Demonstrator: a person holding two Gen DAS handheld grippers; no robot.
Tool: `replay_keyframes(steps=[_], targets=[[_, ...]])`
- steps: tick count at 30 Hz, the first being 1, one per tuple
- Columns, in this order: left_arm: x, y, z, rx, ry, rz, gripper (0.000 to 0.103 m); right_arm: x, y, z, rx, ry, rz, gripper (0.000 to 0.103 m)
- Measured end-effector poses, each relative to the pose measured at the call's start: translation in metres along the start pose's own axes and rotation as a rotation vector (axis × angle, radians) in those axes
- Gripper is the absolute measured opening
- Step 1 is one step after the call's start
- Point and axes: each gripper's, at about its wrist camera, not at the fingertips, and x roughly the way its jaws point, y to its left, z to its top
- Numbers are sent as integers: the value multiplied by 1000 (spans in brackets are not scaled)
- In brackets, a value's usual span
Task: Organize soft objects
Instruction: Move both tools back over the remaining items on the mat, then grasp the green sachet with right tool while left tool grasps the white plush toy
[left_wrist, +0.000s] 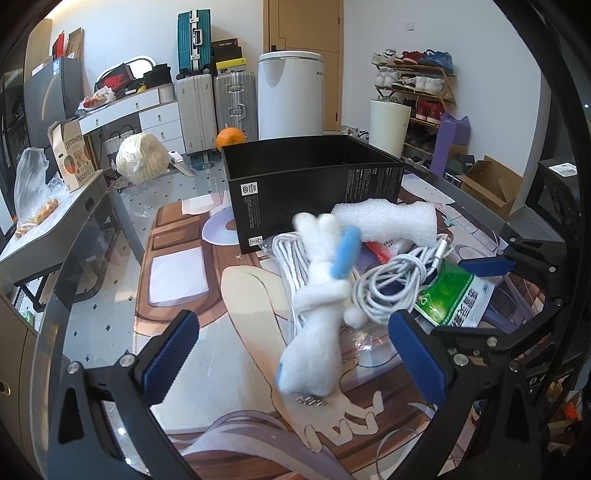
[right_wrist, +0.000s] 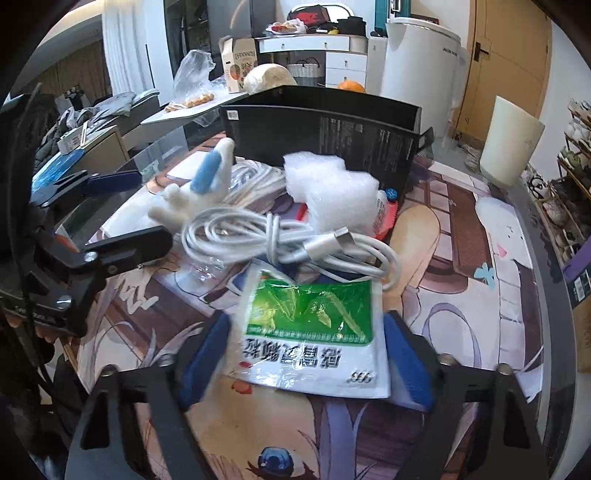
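A white felt plush toy with a blue piece (left_wrist: 320, 310) lies on the printed mat, between the open fingers of my left gripper (left_wrist: 291, 347); it also shows in the right wrist view (right_wrist: 201, 192). A green and white packet (right_wrist: 310, 328) lies between the open fingers of my right gripper (right_wrist: 306, 358); it also shows in the left wrist view (left_wrist: 452, 299). A coiled white cable (right_wrist: 288, 240) and a white foam piece (right_wrist: 332, 192) lie in the pile. An open black box (left_wrist: 314, 184) stands behind the pile.
A second bundle of white cord (left_wrist: 291, 254) and a small red and white item (left_wrist: 384, 247) lie in the pile. An orange (left_wrist: 231, 137), suitcases (left_wrist: 216, 103) and a white bin (left_wrist: 290, 94) stand beyond the glass table (left_wrist: 110, 288).
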Motion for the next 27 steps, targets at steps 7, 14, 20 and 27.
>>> replay_keyframes(steps=[7,14,20,27], targets=[[1,0,0,0,3,-5,103,-6,1,-3,-21,-11,17,56],[1,1,-1,-6,6,-9,103,-14,-4,-9,-32,-21,37,48],[2,4,0,-26,11,-15,103,-23,-9,-13,-19,-49,52,47],[6,10,0,-68,28,-38,101,-36,-15,-12,-8,-83,51,47]])
